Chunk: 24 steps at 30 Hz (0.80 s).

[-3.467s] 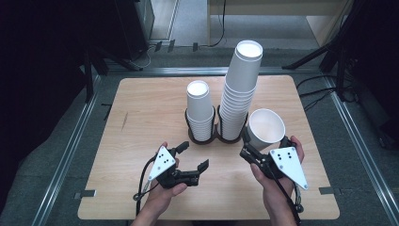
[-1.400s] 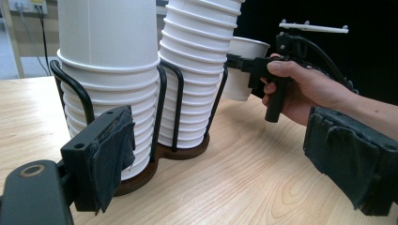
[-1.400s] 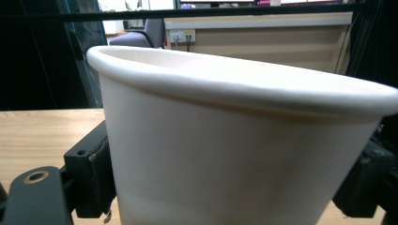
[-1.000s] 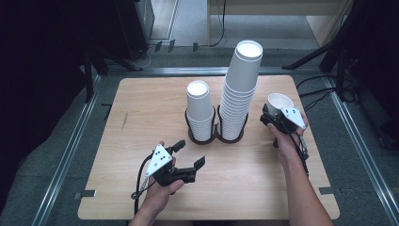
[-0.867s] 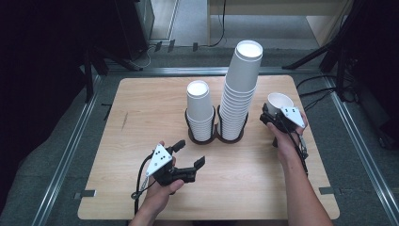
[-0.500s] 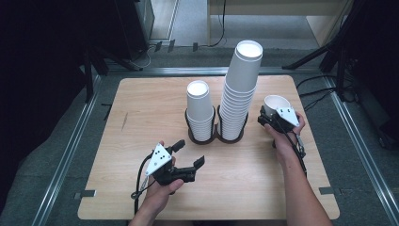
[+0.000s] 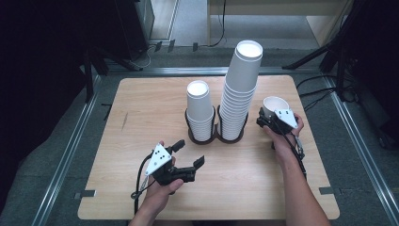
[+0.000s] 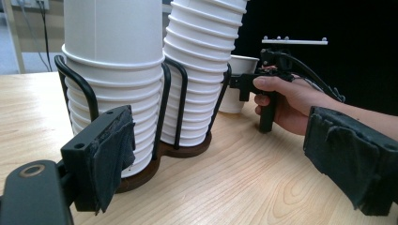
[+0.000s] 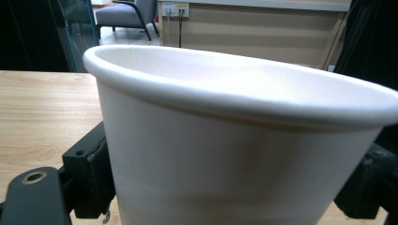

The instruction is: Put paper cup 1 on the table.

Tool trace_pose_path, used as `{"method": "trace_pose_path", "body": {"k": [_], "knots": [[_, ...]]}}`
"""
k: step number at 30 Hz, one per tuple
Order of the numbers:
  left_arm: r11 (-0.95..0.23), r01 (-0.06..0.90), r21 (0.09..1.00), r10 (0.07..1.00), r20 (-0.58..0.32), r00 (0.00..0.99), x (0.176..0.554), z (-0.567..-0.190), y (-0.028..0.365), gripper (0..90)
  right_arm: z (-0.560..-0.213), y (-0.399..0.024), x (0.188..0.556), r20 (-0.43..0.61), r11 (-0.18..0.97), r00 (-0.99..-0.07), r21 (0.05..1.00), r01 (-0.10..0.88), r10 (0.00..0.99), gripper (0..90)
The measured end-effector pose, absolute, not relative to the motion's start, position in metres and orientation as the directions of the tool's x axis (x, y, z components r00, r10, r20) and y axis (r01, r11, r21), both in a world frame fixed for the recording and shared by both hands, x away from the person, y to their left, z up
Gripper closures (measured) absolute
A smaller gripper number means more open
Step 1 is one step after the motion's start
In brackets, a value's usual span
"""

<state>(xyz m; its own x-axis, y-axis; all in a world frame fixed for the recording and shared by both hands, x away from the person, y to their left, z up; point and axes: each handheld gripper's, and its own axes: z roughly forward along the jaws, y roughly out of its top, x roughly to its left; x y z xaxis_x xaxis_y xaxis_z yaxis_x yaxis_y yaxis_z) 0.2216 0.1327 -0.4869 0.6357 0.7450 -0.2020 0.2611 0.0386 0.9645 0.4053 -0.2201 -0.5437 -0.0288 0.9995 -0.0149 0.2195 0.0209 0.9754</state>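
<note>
**Single cup set down right of the stacks**

Since the earliest frame the right gripper (image 7: 269,118) has carried the paper cup (image 7: 275,105) from the lower middle to centre-right, beside the tall stack (image 7: 239,92); its jaws have just been opening slightly, cup between them.

High view: left gripper (image 7: 188,157) waits lower left, jaws wide and empty.

Left gripper view: the cup (image 8: 237,84) appears to stand on the desk (image 8: 263,183).

Right gripper view: the cup (image 9: 234,140) still sits between the jaws.

Judged step: releasing. Next, open fully and back away without tipping it.
</note>
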Motion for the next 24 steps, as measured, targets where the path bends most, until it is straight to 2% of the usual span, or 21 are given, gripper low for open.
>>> {"method": "trace_pose_path", "body": {"k": [10,20,24], "knots": [[0.034,0.262,0.964,0.743,-0.2,0.639,0.222,-0.487,0.131,9.6,-0.544,-0.223,0.399,-0.009,0.018,-0.037,0.972,0.235,0.999,11.1],[0.034,0.263,0.964,0.743,-0.2,0.639,0.222,-0.487,0.132,9.6,-0.546,-0.224,0.396,-0.012,0.028,-0.065,0.964,0.265,0.998,0.3],[0.035,0.264,0.964,0.743,-0.202,0.638,0.222,-0.488,0.133,9.6,-0.543,-0.223,0.392,-0.019,0.047,-0.097,0.954,0.296,0.995,0.0]]}}
